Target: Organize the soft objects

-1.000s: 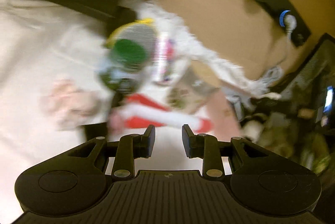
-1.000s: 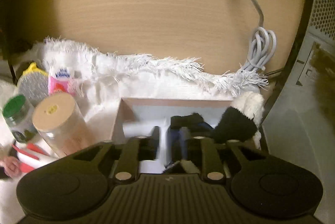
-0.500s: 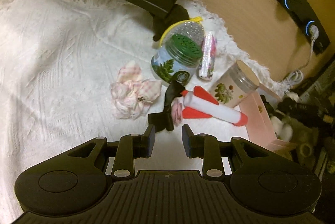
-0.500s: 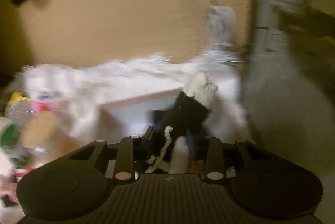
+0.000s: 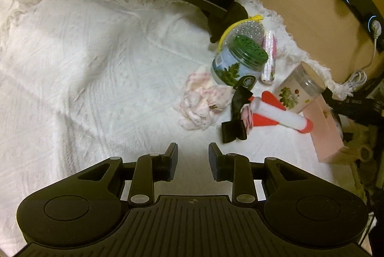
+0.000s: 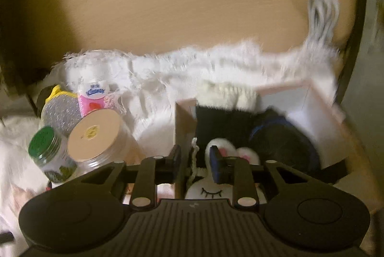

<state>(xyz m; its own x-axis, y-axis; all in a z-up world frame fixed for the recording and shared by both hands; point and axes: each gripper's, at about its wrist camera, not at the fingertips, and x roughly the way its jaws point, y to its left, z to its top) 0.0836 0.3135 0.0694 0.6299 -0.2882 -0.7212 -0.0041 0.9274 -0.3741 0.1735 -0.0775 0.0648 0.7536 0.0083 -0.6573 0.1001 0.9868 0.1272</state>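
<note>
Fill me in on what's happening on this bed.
A person is sorting soft items into a pink box. The right gripper is over the box, its jaws just opening above a white plush lying inside with dark items. The left gripper is open and empty over the white blanket, facing the pink scrunchie and black bow.

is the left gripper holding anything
No, the left gripper is open with only bare white blanket between its jaws.
</note>
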